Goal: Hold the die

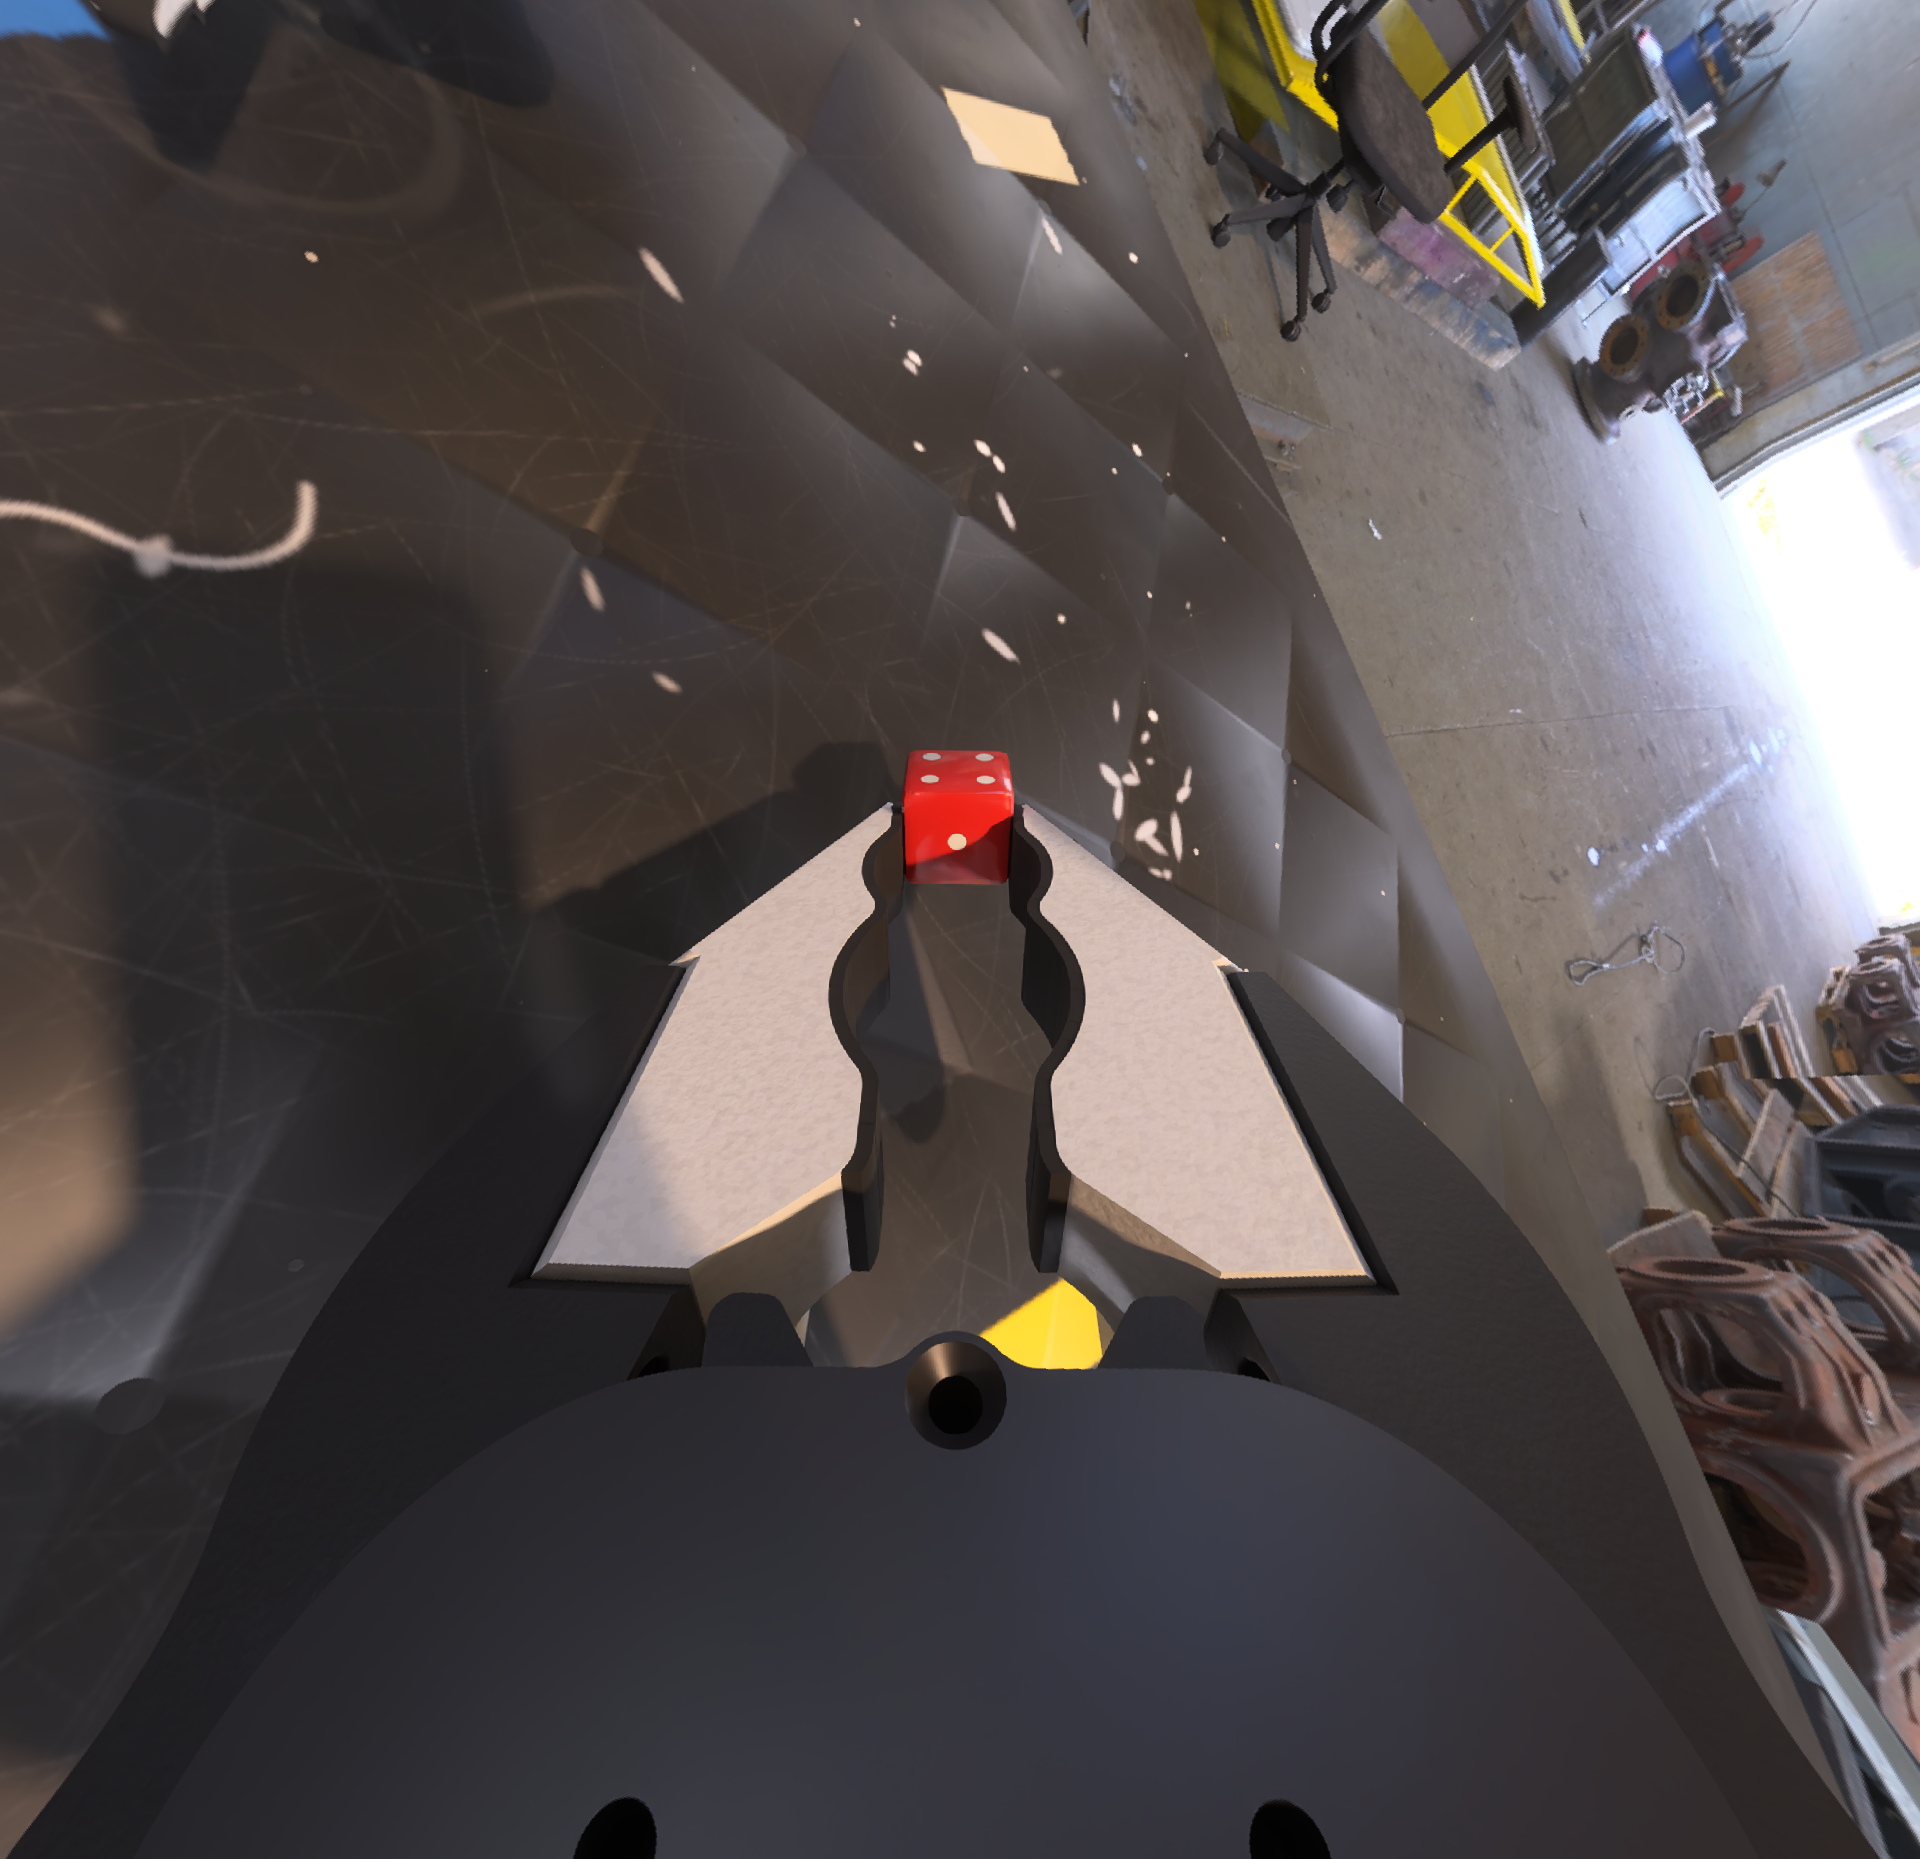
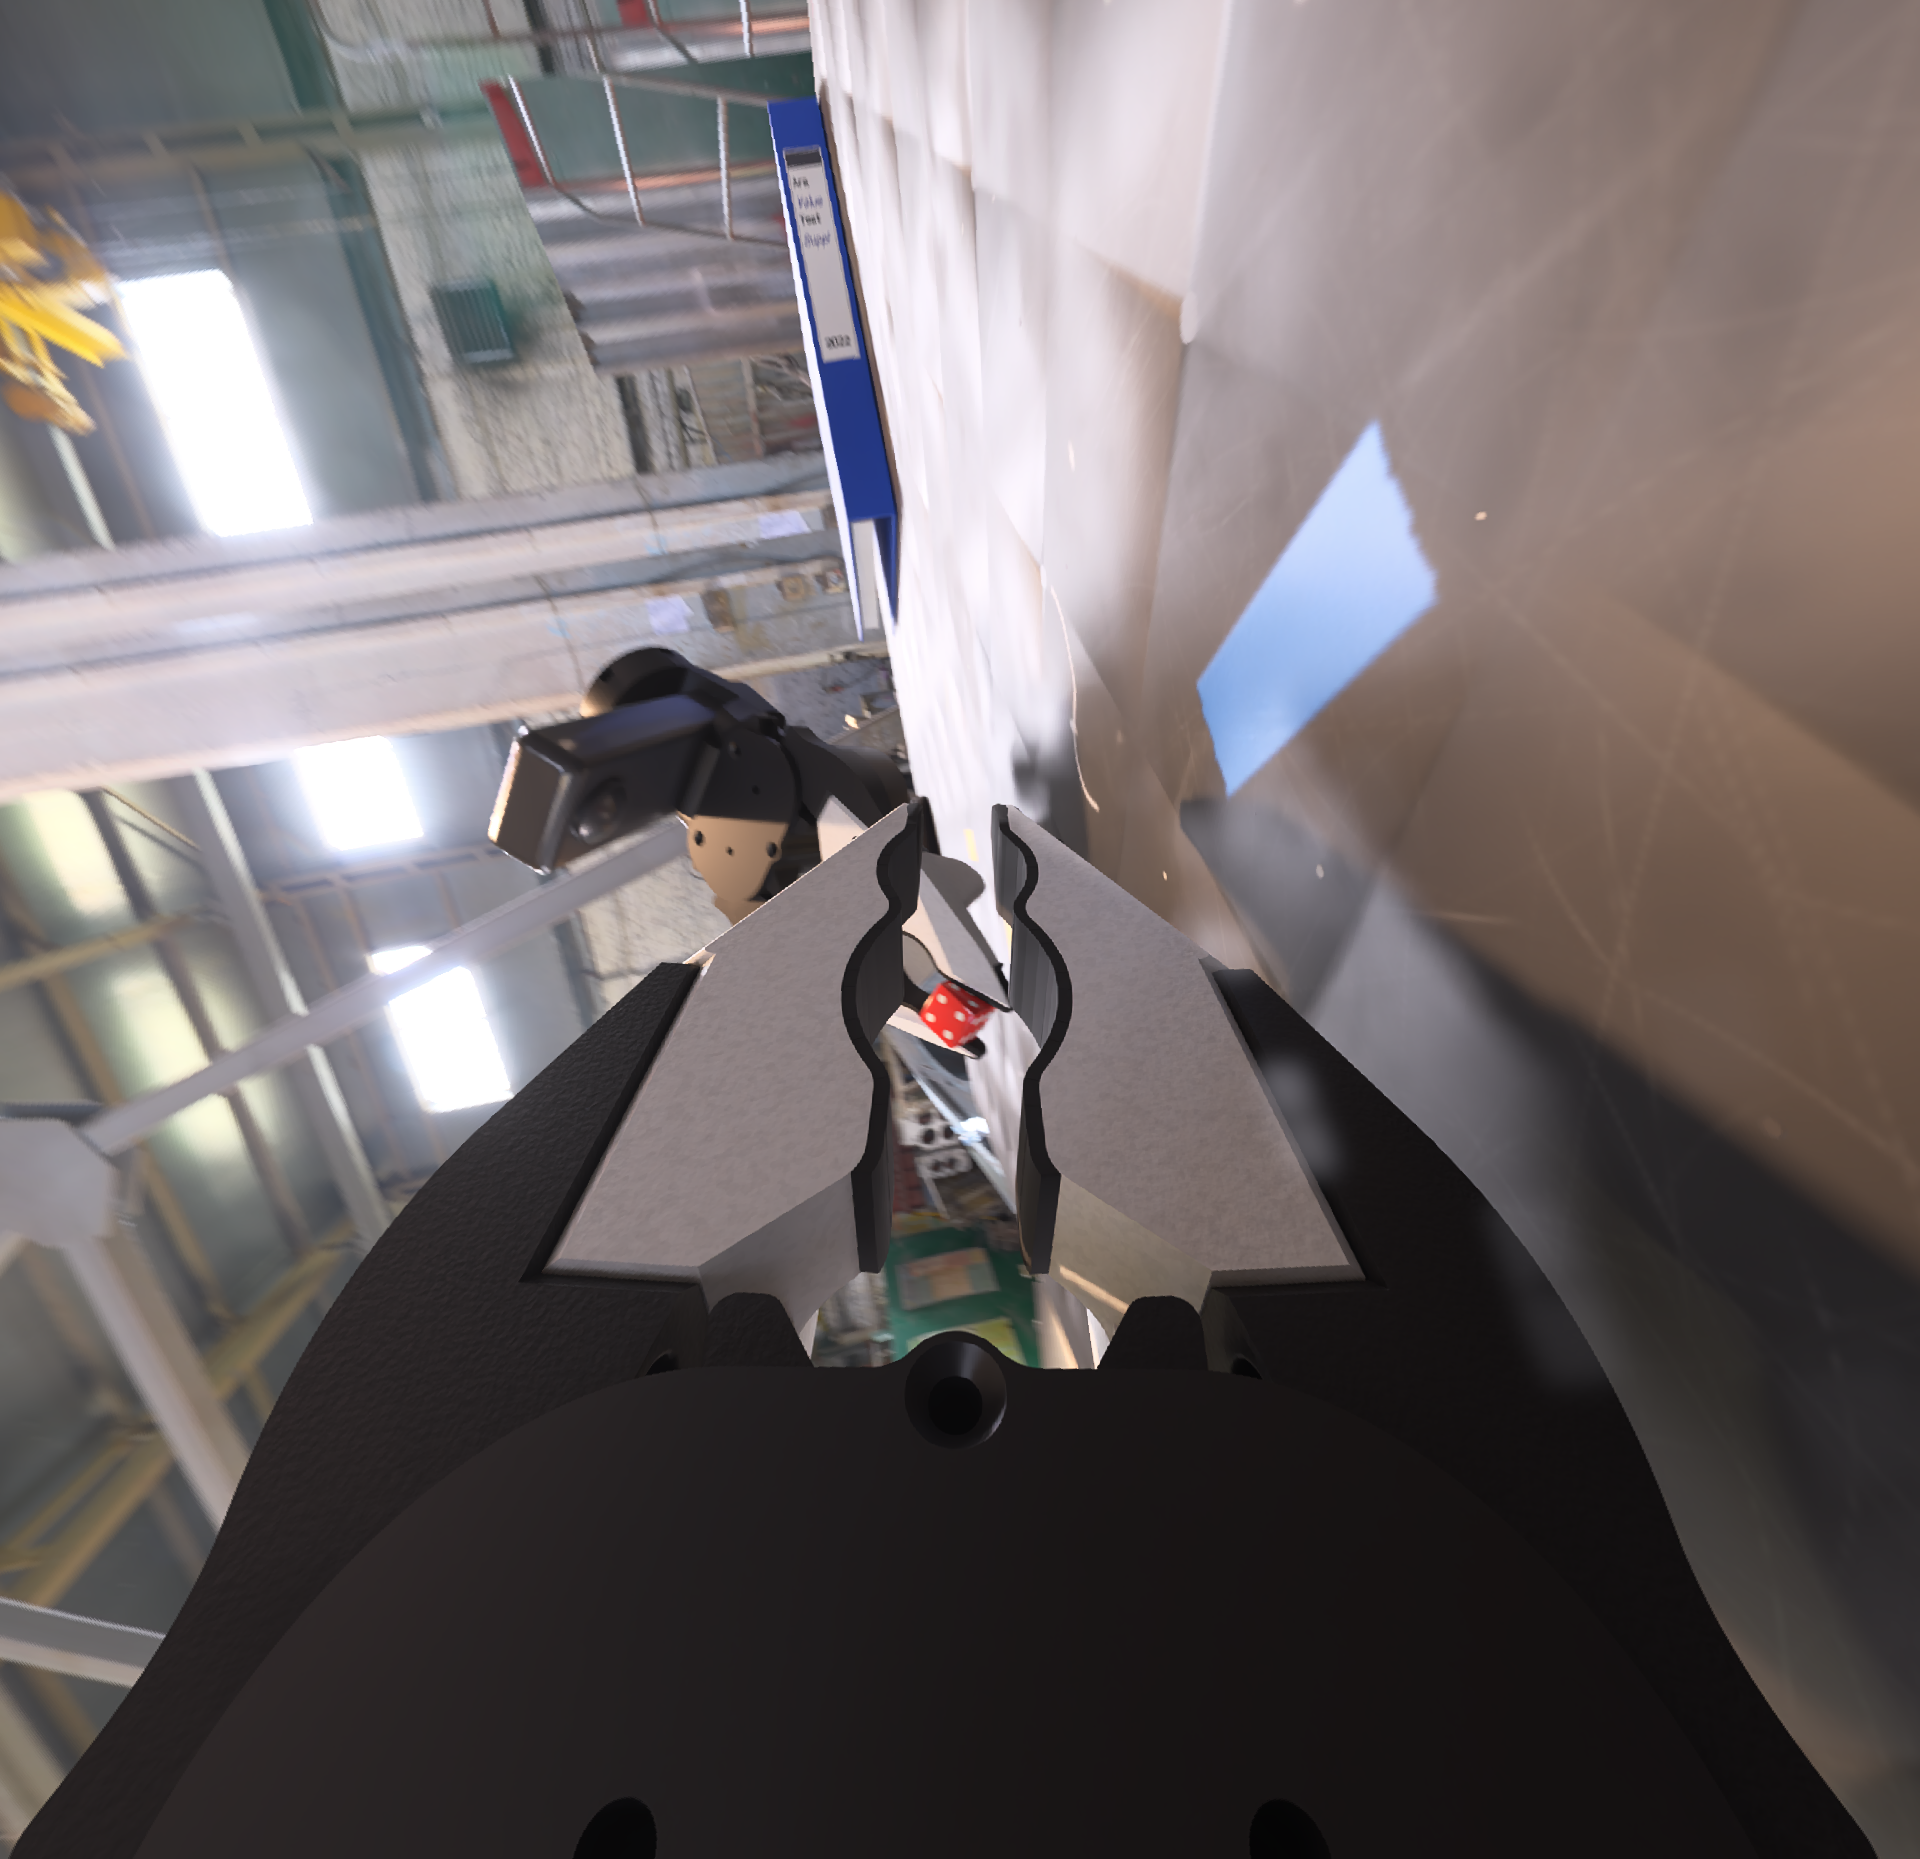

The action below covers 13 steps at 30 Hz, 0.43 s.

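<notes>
A red die point(image 1: 956, 786) with white pips is pinched between the fingertips of my left gripper point(image 1: 956, 822), which is shut on it over the scratched metal table point(image 1: 416, 407). In the right wrist view the die point(image 2: 954, 1017) shows farther off, held by the left gripper's white fingers point(image 2: 940, 910), with its dark body point(image 2: 665, 770) behind. My right gripper point(image 2: 956, 822) is empty, its jaws a narrow gap apart, and it points towards the die from a distance.
A blue binder point(image 2: 831, 355) stands on the table's far edge point(image 2: 883, 251). A white cord point(image 1: 156, 552) and a pale card point(image 1: 1008, 136) lie on the table. An office chair point(image 1: 1382, 136) and rusty metal parts point(image 1: 1818, 1446) are on the floor beyond.
</notes>
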Motion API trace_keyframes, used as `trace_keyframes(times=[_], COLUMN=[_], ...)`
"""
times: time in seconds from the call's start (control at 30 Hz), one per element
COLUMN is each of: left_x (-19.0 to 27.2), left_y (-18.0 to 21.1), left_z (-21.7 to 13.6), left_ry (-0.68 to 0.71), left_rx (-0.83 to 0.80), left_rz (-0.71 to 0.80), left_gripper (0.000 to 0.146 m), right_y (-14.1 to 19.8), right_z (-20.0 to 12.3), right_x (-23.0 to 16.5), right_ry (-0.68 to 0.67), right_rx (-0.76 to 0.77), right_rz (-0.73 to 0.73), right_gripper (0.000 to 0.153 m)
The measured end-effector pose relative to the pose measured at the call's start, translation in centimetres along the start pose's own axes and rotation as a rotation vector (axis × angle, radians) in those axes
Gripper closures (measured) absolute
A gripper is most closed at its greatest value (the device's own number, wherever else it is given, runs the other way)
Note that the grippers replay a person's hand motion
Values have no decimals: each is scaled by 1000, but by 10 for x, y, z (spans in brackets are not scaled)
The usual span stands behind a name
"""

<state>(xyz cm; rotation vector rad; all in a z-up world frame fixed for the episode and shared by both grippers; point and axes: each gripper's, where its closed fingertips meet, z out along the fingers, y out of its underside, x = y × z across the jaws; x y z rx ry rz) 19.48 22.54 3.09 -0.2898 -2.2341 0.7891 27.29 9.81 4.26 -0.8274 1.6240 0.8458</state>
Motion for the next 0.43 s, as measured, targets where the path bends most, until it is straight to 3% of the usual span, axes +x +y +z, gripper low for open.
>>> trace_keyframes(times=[0.3,0.43], left_x=[2,3], left_y=[0,0], left_z=[-5,-8], left_ry=[-20,-39], left_rx=[42,57], left_rz=[2,2], left_gripper=[127,127], right_y=[0,-1], right_z=[-16,-24], right_x=[-1,-4], right_ry=[143,249], right_rx=[27,-7], right_rz=[-354,-704], right_gripper=[134,127])
